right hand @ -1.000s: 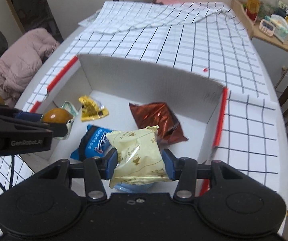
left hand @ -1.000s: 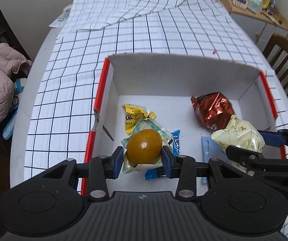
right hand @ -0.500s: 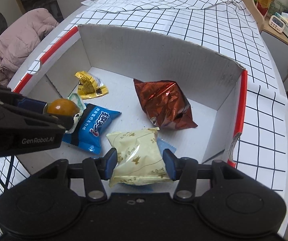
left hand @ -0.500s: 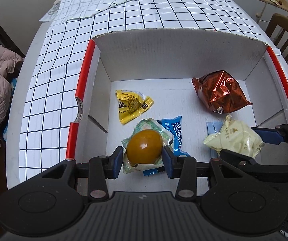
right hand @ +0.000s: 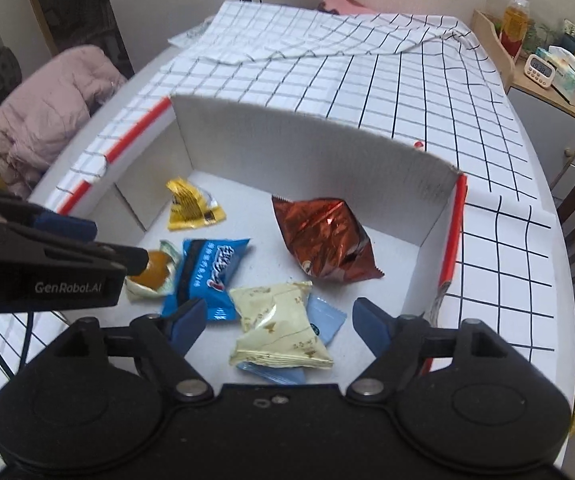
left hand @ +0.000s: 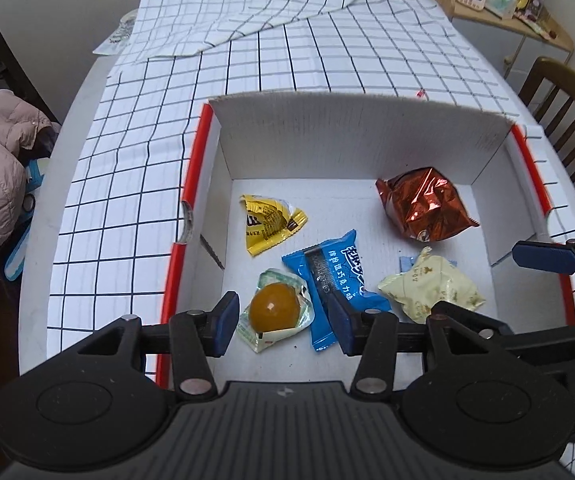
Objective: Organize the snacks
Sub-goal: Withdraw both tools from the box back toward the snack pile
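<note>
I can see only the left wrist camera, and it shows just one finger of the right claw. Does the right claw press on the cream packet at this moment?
Observer: No. The right claw is open. Its jaws have just been opening, and both pads stand clear of the cream packet that lies between them on the floor of the box.
Operator: Is something under that packet? I see only a small blue corner.
Observer: Yes. A pale blue packet lies flat beneath it and sticks out on the right side and at the near edge.
</note>
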